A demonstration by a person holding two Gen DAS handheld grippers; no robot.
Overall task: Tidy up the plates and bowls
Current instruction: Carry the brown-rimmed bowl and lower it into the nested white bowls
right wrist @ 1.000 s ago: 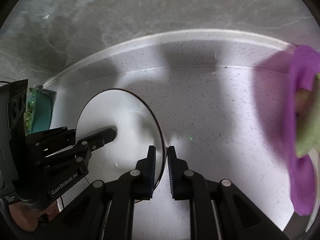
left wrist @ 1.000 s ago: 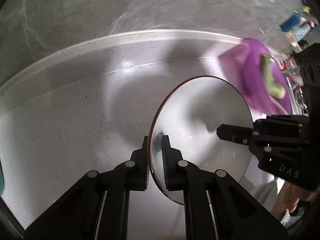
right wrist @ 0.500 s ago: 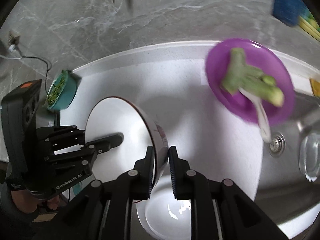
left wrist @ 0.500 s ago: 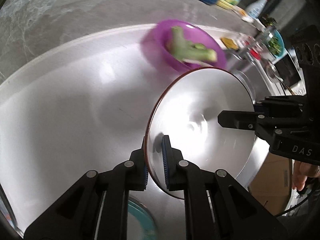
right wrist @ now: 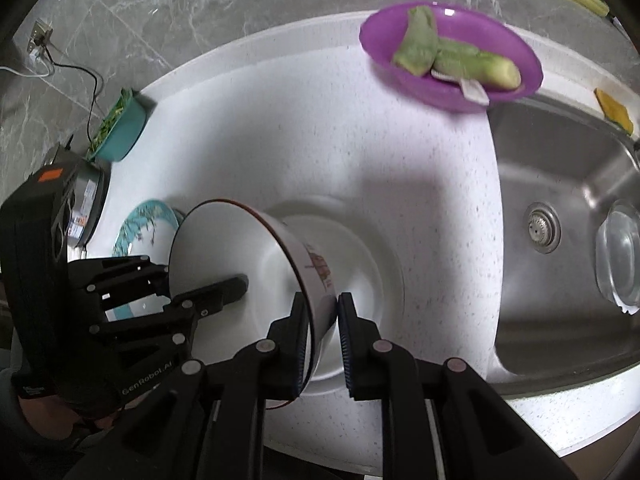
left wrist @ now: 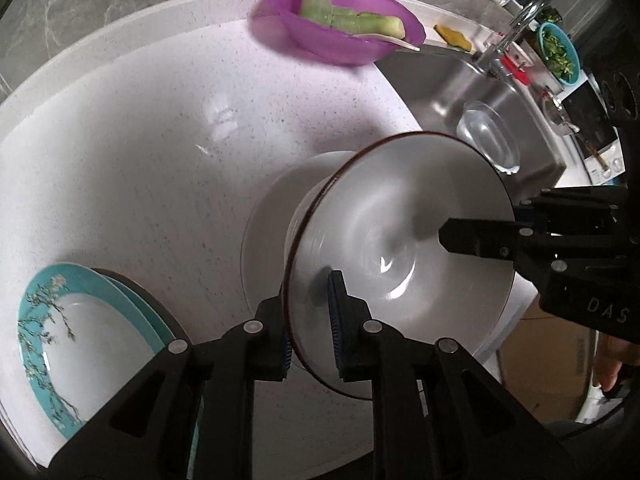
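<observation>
Both grippers hold one white bowl with a dark red rim [left wrist: 396,240] by opposite sides of its rim, above the counter. My left gripper [left wrist: 308,316] is shut on its left rim; my right gripper [right wrist: 322,324] is shut on its right rim, where the bowl [right wrist: 224,248] shows a small red pattern. Below the bowl lies a white plate [left wrist: 264,216], also in the right wrist view [right wrist: 372,264]. A teal-rimmed flowered plate [left wrist: 52,340] lies on a stack to the left; it also shows in the right wrist view [right wrist: 140,220].
A purple bowl [left wrist: 340,36] with green vegetable pieces stands at the back of the white counter [left wrist: 140,140]. A steel sink [right wrist: 560,184] with a clear glass bowl [right wrist: 620,252] lies to the right. A teal basket of greens [right wrist: 120,128] stands far left.
Both grippers have tilted down and drawn back with the bowl. The white plate, the teal plate stack and the sink have come into view below.
</observation>
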